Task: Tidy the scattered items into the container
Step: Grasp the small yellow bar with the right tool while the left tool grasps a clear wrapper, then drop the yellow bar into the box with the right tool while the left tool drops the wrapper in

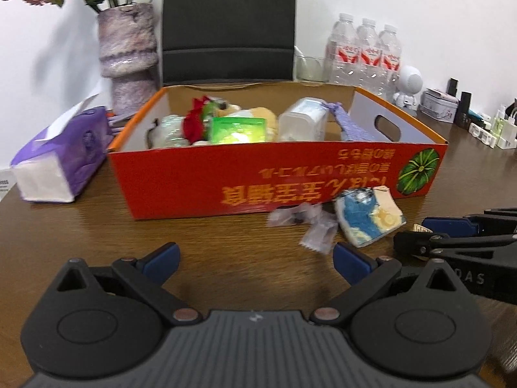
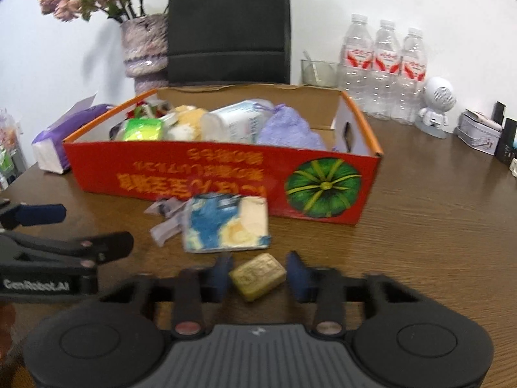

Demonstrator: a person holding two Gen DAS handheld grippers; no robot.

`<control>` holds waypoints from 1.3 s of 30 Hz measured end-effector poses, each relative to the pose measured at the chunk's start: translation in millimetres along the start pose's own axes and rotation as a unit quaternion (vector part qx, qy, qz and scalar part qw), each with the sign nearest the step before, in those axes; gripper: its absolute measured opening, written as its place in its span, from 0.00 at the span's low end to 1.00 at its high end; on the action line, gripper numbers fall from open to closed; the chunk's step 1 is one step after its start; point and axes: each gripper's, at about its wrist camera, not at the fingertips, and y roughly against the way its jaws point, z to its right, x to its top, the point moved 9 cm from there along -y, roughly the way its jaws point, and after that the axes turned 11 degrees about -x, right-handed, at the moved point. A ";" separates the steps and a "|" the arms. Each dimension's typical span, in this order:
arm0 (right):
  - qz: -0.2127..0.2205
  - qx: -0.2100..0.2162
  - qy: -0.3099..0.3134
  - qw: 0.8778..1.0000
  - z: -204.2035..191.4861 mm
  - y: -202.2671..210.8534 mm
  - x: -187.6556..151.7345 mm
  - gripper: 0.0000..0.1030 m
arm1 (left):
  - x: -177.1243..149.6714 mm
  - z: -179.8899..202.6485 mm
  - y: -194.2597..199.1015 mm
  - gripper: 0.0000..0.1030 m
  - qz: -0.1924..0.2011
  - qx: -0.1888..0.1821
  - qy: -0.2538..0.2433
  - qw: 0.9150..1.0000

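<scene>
Between the blue tips of the right claw (image 2: 258,274) sits a small yellow-brown block (image 2: 258,276), one tip touching it, the other a bit off, so it isn't squeezed yet. The left claw (image 1: 257,263) is wide apart, maybe for the crumpled wrapper (image 1: 303,223) and blue-and-cream packet (image 2: 227,224), lying on the table (image 2: 436,226) beside the half-full red box (image 2: 200,177).

Probably an office: wood-grain counter (image 2: 436,213), black chair (image 1: 229,26), bottled water (image 2: 384,64), vase (image 1: 127,45) of dried flowers.
</scene>
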 end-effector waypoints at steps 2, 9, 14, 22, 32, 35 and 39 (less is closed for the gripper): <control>0.000 0.003 -0.005 1.000 6.8 -0.1 0.6 0.34 | 0.9 5.9 -5.7 0.94 -0.003 -0.006 -0.007 1.000; 0.006 -0.005 -0.036 0.999 31.0 -2.9 5.8 0.33 | 3.7 16.1 -20.0 0.61 -0.009 -0.032 -0.015 0.999; 0.007 -0.001 -0.051 0.999 34.2 -2.6 6.0 0.33 | 8.5 24.7 -27.6 0.56 -0.012 -0.049 -0.031 0.998; 0.009 0.002 -0.048 0.999 29.4 -1.2 4.9 0.33 | 8.7 46.0 -29.3 0.16 -0.016 -0.077 -0.082 0.993; 0.021 0.001 -0.050 0.999 29.5 5.1 6.4 0.33 | 11.1 40.9 -8.4 0.16 0.010 -0.074 -0.076 0.994; 0.028 0.002 -0.050 0.998 29.4 8.5 7.7 0.33 | 14.5 41.1 -2.1 0.16 0.021 -0.071 -0.076 0.994; 0.039 0.005 -0.056 0.998 30.6 15.3 11.4 0.33 | 18.6 42.3 8.7 0.16 0.036 -0.067 -0.075 0.994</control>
